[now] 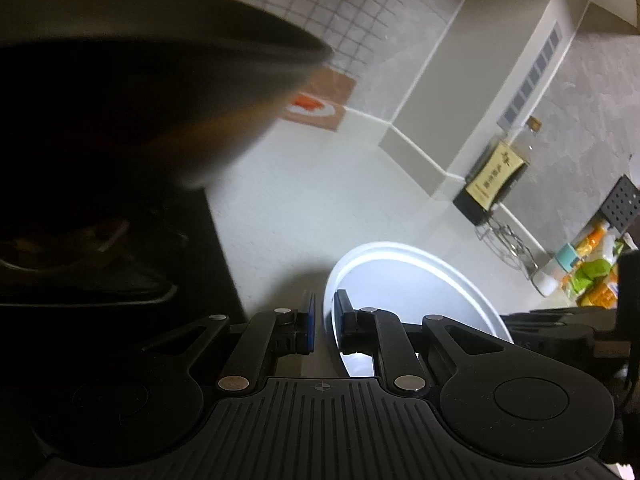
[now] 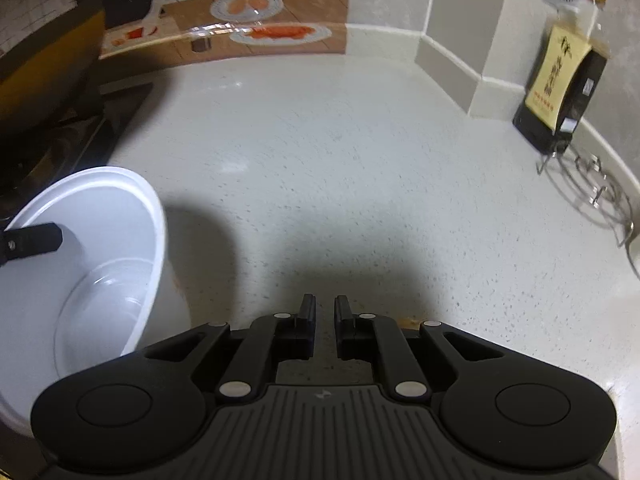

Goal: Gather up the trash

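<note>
A white disposable bowl (image 1: 404, 280) is tipped on its side over the pale counter (image 2: 320, 140). My left gripper (image 1: 325, 320) is shut on its rim, with one blue-padded finger inside the bowl and the other outside. In the right wrist view the same bowl (image 2: 100, 240) fills the lower left, looks empty inside, and one left finger (image 2: 32, 240) reaches into it. My right gripper (image 2: 324, 316) hangs over bare counter to the right of the bowl, shut with nothing between its fingers.
A dark wok (image 1: 140, 60) sits on the black stove (image 1: 100, 280) at the left. By the back wall stand a bottle with a yellow label (image 2: 556, 92) and a wire rack (image 2: 596, 192). Colourful packets (image 1: 596, 276) lie at the far right. A small orange stain (image 2: 412, 322) marks the counter.
</note>
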{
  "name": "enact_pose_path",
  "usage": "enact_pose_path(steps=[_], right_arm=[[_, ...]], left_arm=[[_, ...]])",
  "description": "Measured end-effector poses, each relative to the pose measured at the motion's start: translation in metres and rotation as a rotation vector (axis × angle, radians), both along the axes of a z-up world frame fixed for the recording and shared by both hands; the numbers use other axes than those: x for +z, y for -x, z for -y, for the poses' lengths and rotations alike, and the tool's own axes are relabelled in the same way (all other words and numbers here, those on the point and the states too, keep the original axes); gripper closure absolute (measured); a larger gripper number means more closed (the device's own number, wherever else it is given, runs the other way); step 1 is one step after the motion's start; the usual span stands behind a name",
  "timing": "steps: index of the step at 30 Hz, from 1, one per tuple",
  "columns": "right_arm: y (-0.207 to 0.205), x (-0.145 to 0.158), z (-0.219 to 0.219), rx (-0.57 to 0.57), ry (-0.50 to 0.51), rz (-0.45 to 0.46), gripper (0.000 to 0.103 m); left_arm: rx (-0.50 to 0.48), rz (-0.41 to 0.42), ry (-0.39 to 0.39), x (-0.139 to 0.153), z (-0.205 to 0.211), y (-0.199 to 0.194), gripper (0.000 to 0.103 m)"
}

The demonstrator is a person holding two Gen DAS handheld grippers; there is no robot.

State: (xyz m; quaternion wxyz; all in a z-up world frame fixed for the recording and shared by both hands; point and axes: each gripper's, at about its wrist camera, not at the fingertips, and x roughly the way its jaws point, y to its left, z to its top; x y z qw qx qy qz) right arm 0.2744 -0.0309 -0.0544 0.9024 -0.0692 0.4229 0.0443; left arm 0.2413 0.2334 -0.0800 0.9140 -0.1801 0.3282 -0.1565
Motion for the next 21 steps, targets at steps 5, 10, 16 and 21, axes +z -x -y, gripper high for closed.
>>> enact_pose_path(steps=[5, 10, 16, 21], right_arm=[[0.021, 0.006, 0.001, 0.013, 0.033, 0.090, 0.091], [0.045, 0.007, 0.011, -0.006, 0.039, 0.153, 0.037], [0.055, 0.002, 0.034, -0.042, 0.016, 0.156, 0.033], [0.036, -0.012, 0.052, -0.130, -0.112, 0.088, 0.034]], left_arm=[[0.033, -0.009, -0.025, 0.004, -0.004, 0.003, 0.089], [0.023, -0.004, -0.047, 0.011, 0.005, 0.005, 0.089], [0.004, 0.002, -0.061, 0.011, 0.017, 0.009, 0.090], [-0.006, 0.000, -0.076, 0.010, 0.021, 0.010, 0.090]])
